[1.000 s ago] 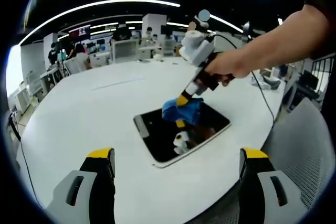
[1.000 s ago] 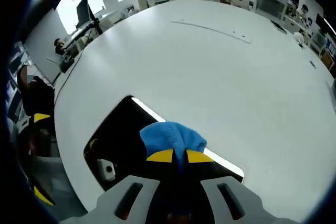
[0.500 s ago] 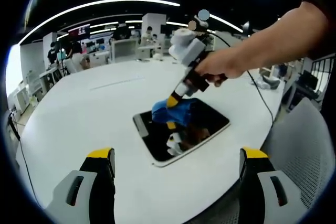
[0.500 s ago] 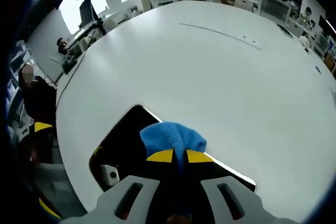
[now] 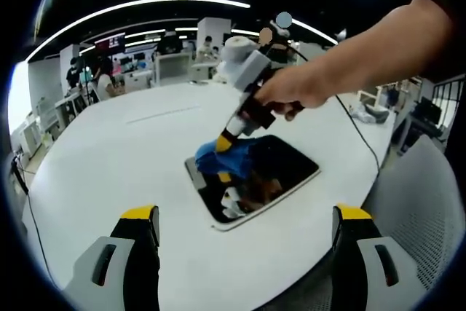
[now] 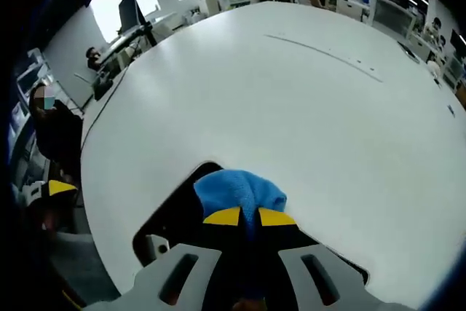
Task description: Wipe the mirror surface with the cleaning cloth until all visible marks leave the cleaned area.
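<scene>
A dark rectangular mirror point(image 5: 280, 172) with a pale rim lies flat on the white table point(image 5: 131, 158). In the left gripper view, a person's hand holds my right gripper point(image 5: 225, 138), shut on a blue cleaning cloth point(image 5: 218, 159) pressed onto the mirror's far left corner. My left gripper point(image 5: 244, 227) stands open above the table's near edge, short of the mirror, with nothing between its fingers. From the right gripper view, the cloth point(image 6: 239, 190) bunches ahead of my right gripper point(image 6: 250, 217) over the mirror point(image 6: 178, 216), whose corner meets the table point(image 6: 291, 100).
The round white table reaches far beyond the mirror on all sides. A grey chair point(image 5: 429, 202) stands at the table's right edge. Desks, monitors and people point(image 5: 102, 71) fill the room behind. A cable point(image 5: 360, 125) trails from the right gripper across the table.
My right gripper has slid the blue cloth leftward across the mirror, from its middle to its far left corner. The left gripper has stayed still.
</scene>
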Demonstrator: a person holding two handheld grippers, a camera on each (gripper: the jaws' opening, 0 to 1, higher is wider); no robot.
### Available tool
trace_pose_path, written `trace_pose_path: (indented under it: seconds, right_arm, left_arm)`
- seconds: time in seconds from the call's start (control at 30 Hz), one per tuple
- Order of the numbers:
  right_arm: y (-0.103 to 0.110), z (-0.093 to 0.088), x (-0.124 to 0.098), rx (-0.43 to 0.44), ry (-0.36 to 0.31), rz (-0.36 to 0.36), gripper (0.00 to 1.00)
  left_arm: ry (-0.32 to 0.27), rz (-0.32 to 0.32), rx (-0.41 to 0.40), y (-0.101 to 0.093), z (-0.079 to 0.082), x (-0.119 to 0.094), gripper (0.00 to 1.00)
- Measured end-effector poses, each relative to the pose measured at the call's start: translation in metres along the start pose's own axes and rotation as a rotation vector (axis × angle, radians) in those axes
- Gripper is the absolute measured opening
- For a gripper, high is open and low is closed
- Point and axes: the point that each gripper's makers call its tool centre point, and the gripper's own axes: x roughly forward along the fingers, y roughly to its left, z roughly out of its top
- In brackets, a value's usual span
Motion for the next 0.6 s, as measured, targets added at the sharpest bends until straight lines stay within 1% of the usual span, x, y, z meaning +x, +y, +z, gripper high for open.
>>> trace_pose_path:
  seconds: [0.3,0.6]
  right_arm:
    - [0.006,0.011,0.013,-0.027,0.001,0.013,0.02]
    - [0.024,0.019,0.015,-0.053,0.001,0.027,0.02]
  left_arm:
    - [0.003,0.004,-0.001,0.001,0.0,-0.001,0.99]
    - [0.007,0.005,0.0,0.001,0.0,-0.001,0.99]
